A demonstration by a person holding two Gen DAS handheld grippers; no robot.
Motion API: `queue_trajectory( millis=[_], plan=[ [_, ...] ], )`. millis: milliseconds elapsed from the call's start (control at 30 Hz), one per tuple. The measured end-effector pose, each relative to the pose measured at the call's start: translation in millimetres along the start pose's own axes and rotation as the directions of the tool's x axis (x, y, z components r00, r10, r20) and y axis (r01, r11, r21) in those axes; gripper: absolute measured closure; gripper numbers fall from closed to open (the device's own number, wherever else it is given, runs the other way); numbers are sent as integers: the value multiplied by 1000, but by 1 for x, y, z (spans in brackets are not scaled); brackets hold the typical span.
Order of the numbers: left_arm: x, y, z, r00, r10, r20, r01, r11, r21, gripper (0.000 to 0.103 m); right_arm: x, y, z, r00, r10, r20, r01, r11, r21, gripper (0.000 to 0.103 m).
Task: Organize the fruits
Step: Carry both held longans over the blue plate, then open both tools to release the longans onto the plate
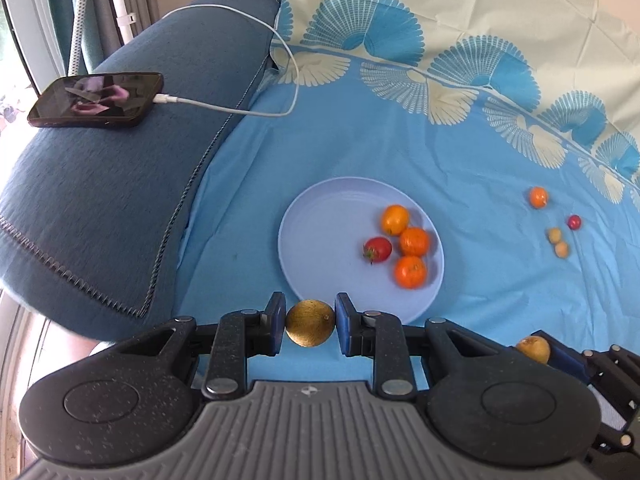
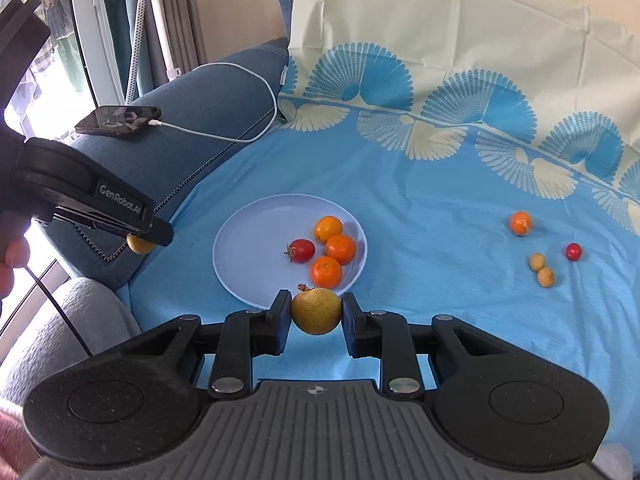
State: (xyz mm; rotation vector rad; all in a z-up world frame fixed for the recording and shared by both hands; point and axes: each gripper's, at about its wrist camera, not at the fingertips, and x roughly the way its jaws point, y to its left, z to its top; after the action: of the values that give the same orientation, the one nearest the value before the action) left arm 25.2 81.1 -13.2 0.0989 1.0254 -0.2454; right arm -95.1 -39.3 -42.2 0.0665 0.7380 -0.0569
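Observation:
My left gripper is shut on a small golden-brown round fruit, just in front of the near rim of the pale blue plate. My right gripper is shut on a yellow-green stemmed fruit, also at the plate's near rim. On the plate lie three oranges and a red tomato. Loose on the blue cloth to the right are an orange, a small red fruit and two small yellowish fruits. The left gripper with its fruit shows at the left in the right wrist view.
A blue sofa arm rises left of the cloth, carrying a black phone on a white charging cable. The patterned cloth runs up the backrest behind. A window and curtains stand at the far left.

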Motion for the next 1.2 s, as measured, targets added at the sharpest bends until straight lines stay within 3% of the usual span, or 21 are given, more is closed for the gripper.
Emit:
queue_trajectory(
  millis=[433, 967, 1067, 1100, 1133, 1200],
  plan=[
    [76, -5, 39, 998, 3, -56, -3, 1000, -5, 74, 88, -3, 34, 999, -6, -34, 5, 1000, -31, 75],
    [153, -7, 46, 989, 79, -122, -74, 996, 47, 72, 160, 7, 27, 992, 3, -127, -17, 994, -107, 75],
    [151, -4, 48, 988, -5, -152, 12, 999, 50, 31, 164, 8, 29, 992, 16, -128, -32, 992, -121, 72],
    [148, -5, 49, 985, -2, -170, 10, 999, 43, 1, 164, 8, 30, 992, 22, -128, -37, 992, -121, 60],
    [141, -4, 49, 989, 12, -148, -7, 999, 32, 0, 162, 7, 32, 992, 21, -124, -36, 992, -118, 42],
    [124, -5, 48, 996, 26, -86, -22, 998, 51, 0, 151, 7, 35, 994, 16, -104, -28, 993, -114, 23]
  ],
)
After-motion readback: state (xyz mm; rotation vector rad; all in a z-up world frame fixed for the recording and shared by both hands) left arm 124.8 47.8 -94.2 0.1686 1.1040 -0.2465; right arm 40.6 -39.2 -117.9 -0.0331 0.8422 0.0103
